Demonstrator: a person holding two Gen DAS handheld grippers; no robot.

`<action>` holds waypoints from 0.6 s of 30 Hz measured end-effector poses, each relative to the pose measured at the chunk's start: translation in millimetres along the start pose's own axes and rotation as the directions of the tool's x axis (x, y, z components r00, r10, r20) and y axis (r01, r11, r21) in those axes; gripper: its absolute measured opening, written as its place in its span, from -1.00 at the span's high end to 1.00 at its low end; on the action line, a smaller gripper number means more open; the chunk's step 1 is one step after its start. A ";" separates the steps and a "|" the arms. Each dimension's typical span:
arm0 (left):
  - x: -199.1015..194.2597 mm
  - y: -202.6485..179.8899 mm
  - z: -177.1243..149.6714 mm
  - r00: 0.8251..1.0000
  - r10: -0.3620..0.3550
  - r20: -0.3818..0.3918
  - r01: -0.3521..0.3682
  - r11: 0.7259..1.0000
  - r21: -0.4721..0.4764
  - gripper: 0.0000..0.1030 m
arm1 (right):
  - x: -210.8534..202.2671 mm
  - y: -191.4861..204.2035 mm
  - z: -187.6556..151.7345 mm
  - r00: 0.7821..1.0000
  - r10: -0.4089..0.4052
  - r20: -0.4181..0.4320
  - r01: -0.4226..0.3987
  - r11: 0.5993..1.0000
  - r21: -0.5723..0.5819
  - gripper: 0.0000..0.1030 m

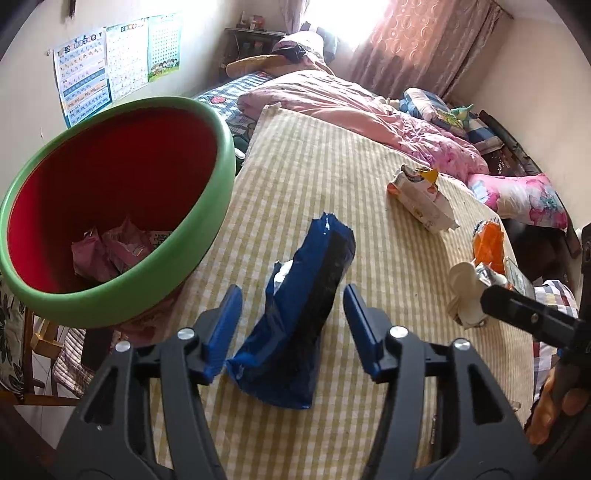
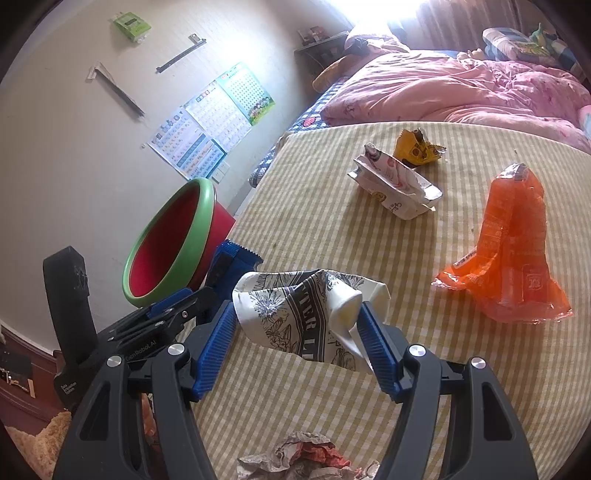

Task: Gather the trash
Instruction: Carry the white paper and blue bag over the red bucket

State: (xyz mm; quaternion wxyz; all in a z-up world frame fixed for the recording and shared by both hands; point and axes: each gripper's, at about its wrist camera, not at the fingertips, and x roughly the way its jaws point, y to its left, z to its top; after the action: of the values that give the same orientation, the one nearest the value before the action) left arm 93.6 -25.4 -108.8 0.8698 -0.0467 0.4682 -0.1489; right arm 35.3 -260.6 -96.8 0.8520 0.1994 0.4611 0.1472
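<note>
Left gripper [image 1: 291, 328] gaping around crumpled blue foil wrapper [image 1: 295, 325]; right gripper [image 2: 297, 341] pinching cream printed paper wrapper [image 2: 295, 314]; green-rimmed red bin [image 1: 110, 206] sitting at 10 o'clock

Sunlit window [image 1: 332, 18], pink curtain [image 1: 417, 44], charts [image 1: 114, 62] on cream wall.
</note>
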 end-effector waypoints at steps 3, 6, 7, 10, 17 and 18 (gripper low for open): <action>8.6 0.1 -0.1 1.000 0.002 -0.029 -0.002 1.000 0.017 -0.05 | 2.3 1.6 0.4 1.000 -0.001 -0.002 0.001 1.000 0.000 -0.27; 14.4 1.6 -3.2 0.998 -0.005 -0.055 0.006 1.000 0.023 -0.04 | 3.9 3.3 1.9 1.000 -0.004 0.000 0.004 1.000 0.000 -0.27; 15.7 1.9 -4.5 0.998 -0.007 -0.061 0.009 1.000 0.026 -0.02 | 4.6 3.9 2.6 1.000 -0.006 0.002 0.006 1.000 0.000 -0.27; 18.5 1.5 -8.0 0.997 -0.014 -0.074 0.017 0.999 0.037 0.25 | 4.9 4.5 4.7 1.000 -0.012 0.009 0.012 1.000 0.004 -0.27; 6.4 -1.5 -3.3 0.999 -0.030 -0.031 0.032 0.997 0.072 0.49 | 6.7 9.6 5.3 1.000 -0.014 0.022 0.014 1.000 0.012 -0.27; 2.9 -0.3 -1.5 0.999 -0.032 -0.020 0.033 0.997 0.072 0.49 | 7.1 10.9 5.6 1.000 -0.014 0.024 0.013 1.000 0.012 -0.27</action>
State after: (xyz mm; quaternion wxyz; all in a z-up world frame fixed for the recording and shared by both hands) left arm 93.8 -26.5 -111.9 0.8638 -0.0214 0.4700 -0.1804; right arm 43.1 -249.1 -94.0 0.8573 0.2028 0.4532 0.1364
